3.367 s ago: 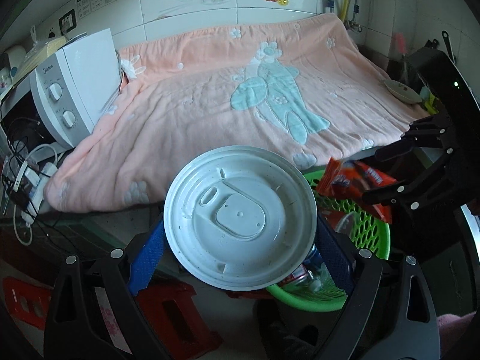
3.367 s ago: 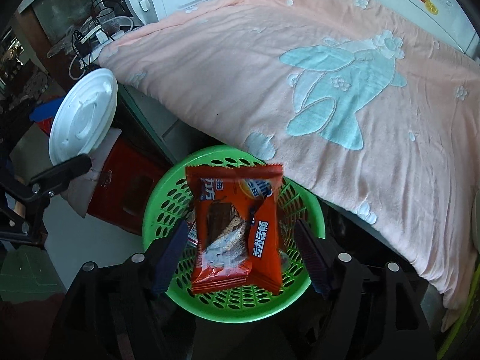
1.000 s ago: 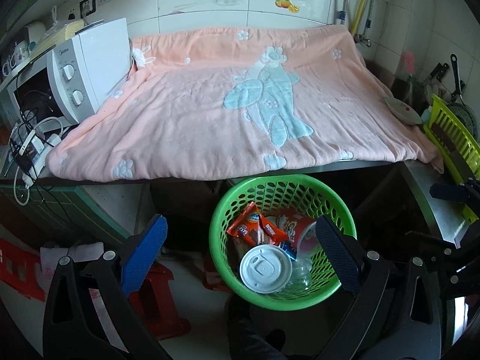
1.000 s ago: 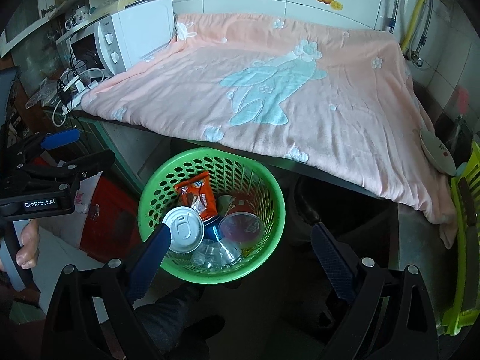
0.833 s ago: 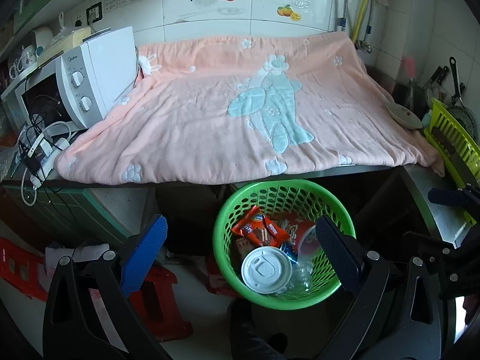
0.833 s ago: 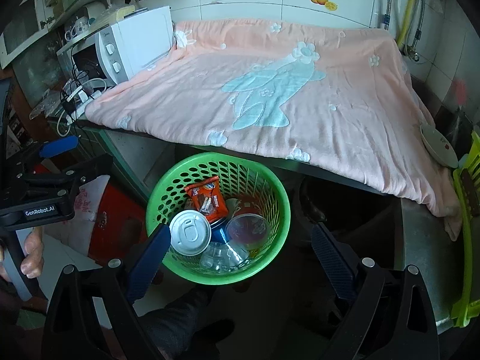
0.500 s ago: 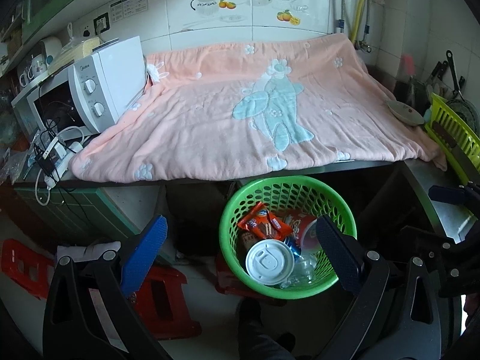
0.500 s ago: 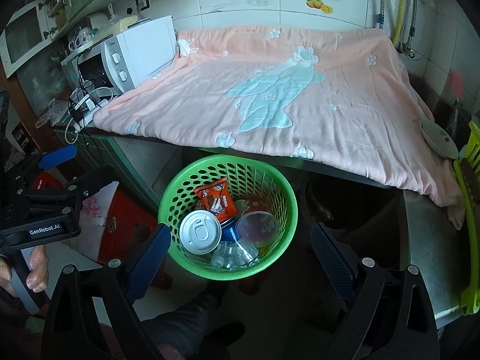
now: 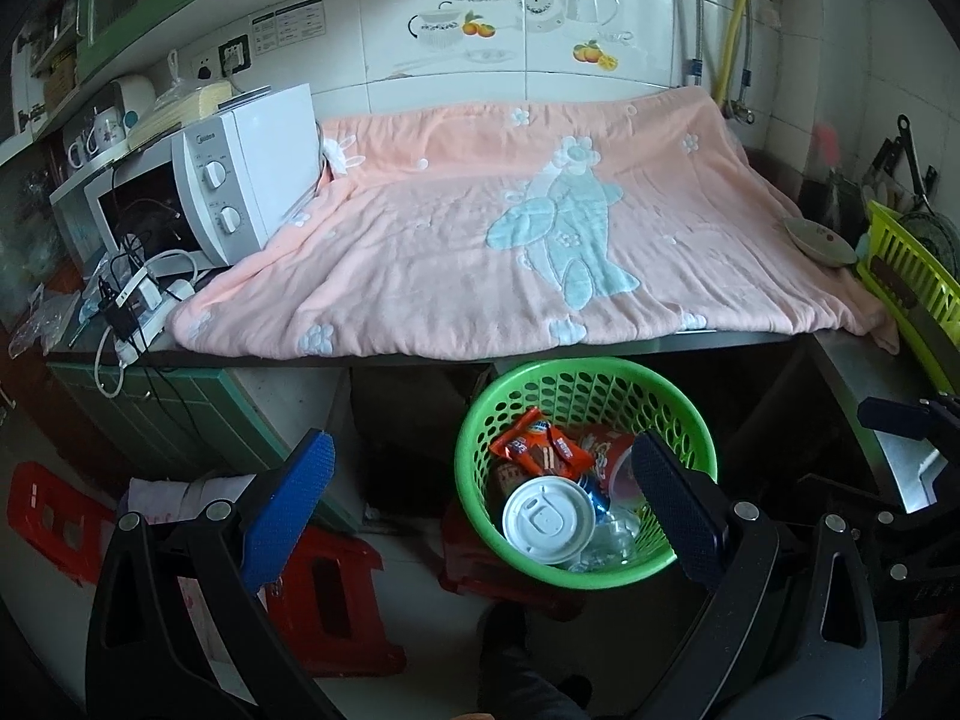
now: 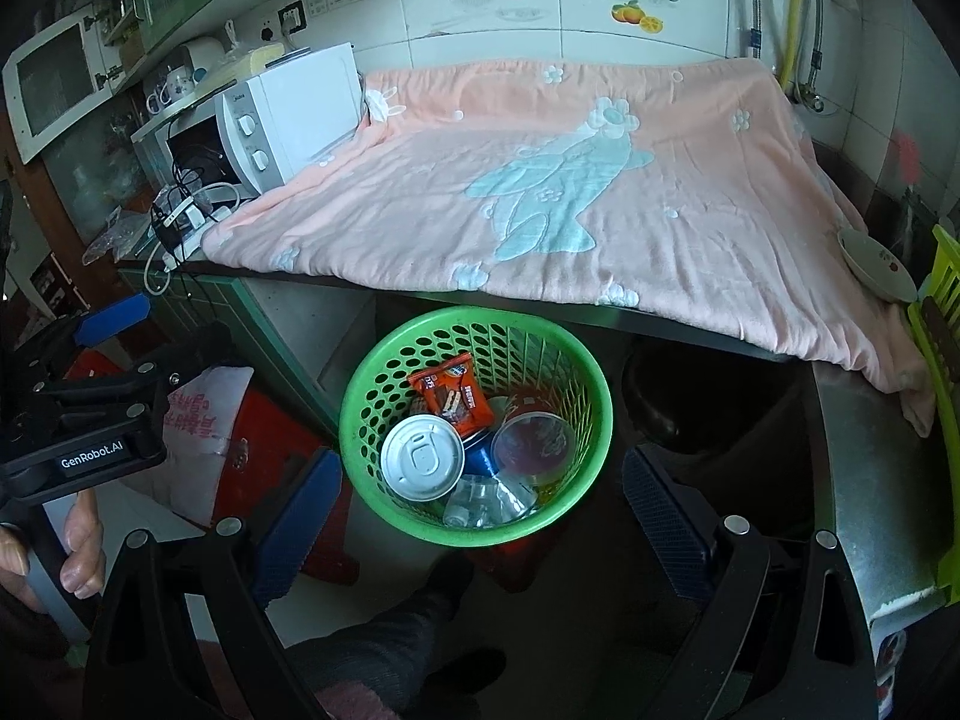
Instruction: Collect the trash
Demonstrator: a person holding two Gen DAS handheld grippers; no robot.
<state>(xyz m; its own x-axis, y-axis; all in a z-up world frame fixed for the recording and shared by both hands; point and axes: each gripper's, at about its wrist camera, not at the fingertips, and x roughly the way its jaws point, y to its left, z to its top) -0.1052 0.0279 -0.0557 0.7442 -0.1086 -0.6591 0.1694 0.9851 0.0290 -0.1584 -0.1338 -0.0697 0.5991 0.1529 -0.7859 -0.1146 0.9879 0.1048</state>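
"GenRobot.AI" on left hand-held gripper [image 10: 114, 360]

we hold our left gripper [image 9: 480, 504] and right gripper [image 10: 480, 501] side by side, both with jaws spread wide and holding nothing, our left hand [image 10: 72, 552] wrapped round its handle.

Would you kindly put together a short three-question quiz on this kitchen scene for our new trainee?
1. True or false: the white plastic lid lies inside the green basket.
2. Which item lies nearest the basket's far wall? A) the orange snack wrapper B) the lid C) the crushed clear bottle
3. Fill in: the left gripper and the right gripper are both ____, holding nothing.

Key: 1 true; 2 A; 3 open.
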